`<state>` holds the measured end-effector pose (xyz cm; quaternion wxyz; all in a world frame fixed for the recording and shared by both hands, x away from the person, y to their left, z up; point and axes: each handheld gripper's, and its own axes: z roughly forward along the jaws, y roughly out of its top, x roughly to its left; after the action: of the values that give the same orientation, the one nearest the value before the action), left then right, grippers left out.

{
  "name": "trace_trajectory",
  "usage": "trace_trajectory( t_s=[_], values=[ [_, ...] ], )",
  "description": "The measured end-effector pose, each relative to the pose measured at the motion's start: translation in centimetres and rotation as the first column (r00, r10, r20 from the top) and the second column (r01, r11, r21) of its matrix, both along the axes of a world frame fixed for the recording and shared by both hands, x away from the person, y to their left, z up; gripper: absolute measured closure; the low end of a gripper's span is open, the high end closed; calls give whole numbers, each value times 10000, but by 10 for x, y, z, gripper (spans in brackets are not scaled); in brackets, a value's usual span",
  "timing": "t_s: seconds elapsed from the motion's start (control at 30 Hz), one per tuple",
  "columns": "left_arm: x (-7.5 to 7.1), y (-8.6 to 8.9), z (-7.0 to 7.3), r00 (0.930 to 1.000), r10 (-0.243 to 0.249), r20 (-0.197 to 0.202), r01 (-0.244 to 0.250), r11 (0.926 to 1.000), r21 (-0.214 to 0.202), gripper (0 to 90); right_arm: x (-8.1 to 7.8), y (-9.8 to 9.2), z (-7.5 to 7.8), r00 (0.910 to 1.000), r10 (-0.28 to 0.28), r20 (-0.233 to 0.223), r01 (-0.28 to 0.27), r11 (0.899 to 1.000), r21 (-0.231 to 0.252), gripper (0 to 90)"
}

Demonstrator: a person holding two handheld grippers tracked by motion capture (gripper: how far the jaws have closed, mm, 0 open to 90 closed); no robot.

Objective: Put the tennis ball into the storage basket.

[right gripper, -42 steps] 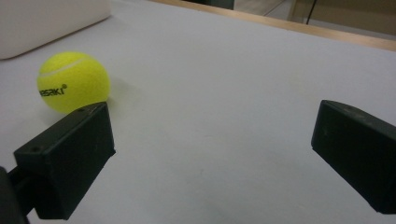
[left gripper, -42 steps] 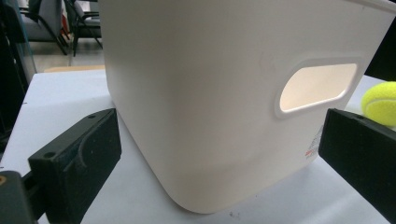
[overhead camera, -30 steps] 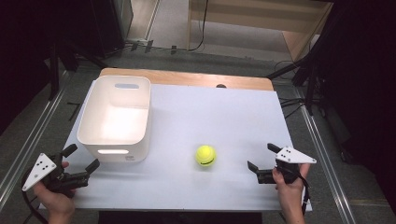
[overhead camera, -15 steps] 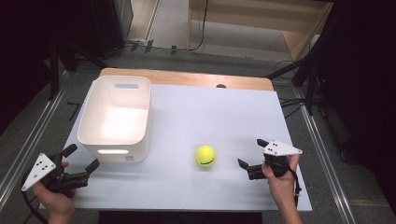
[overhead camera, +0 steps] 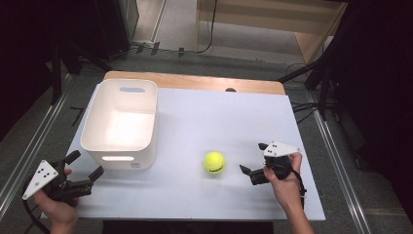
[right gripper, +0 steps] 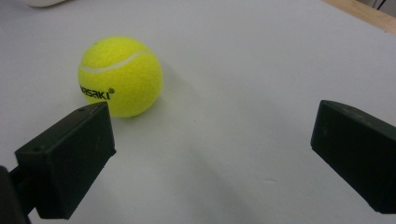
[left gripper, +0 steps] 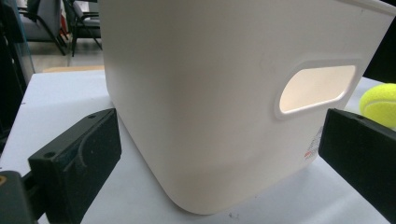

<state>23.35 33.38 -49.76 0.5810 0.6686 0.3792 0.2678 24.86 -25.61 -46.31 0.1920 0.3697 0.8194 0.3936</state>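
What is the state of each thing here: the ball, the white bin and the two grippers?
Tennis ball: lying free on the table, ungripped, outside the bin.
White bin: upright, open on top, empty.
Right gripper: open, close to the ball, not touching it.
Left gripper: open, holding nothing, pointed at the bin's near wall.

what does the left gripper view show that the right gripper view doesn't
Left gripper view: the white bin close up, with its handle cutout, looming between that gripper's open jaws. Right gripper view: the black lettering and white seam on the tennis ball, which sits just beyond the tip of one open jaw. Both share: the yellow ball, the white tabletop, and a pair of black jaws spread wide with nothing between them.
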Motion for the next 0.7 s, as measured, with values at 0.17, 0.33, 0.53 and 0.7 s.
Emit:
trace_trajectory(
  t_s=[0.17, 0.33, 0.53, 0.7],
  values=[
    [0, 0, 0, 10000, -1, -1, 1, 10000, -2, 0, 4, 5, 0, 9998, 159, -87, -160, 9998, -145, 0],
    [0, 0, 0, 10000, -2, -1, 2, 10000, -6, 0, 7, 10, 1, 9992, 323, -245, -330, 9990, -285, 0],
    [0, 0, 0, 10000, -9, 9, 9, 10000, -2, 0, 10, 15, 2, 9980, 515, -354, -530, 9977, -422, 20],
    [0, 0, 0, 10000, -9, 6, 9, 10000, -11, 0, 15, 20, 3, 9950, 816, -570, -840, 9956, -420, 19]
  ],
)
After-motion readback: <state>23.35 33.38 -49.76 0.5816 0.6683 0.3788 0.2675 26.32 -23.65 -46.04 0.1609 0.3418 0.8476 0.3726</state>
